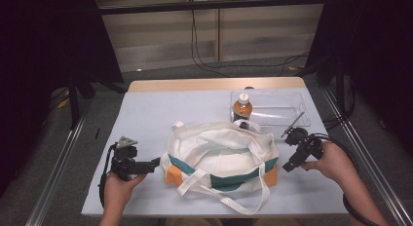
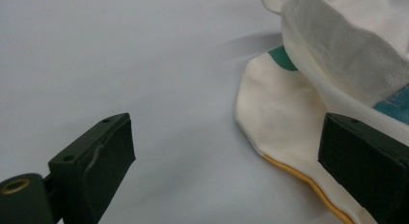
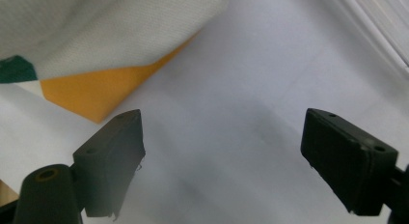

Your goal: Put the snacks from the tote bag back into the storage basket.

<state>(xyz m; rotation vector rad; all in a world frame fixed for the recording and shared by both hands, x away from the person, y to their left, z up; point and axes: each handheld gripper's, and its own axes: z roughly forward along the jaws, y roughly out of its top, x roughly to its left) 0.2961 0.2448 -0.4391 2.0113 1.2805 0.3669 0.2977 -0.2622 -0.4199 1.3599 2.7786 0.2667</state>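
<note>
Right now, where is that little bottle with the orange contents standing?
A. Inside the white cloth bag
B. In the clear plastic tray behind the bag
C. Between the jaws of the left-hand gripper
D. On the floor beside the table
B: in the high view the bottle stands upright at the left end of the clear plastic tray, just behind the tote bag, and neither gripper is touching it.

Bottle [image 1: 242, 107] in clear tray [image 1: 292, 102]
</note>
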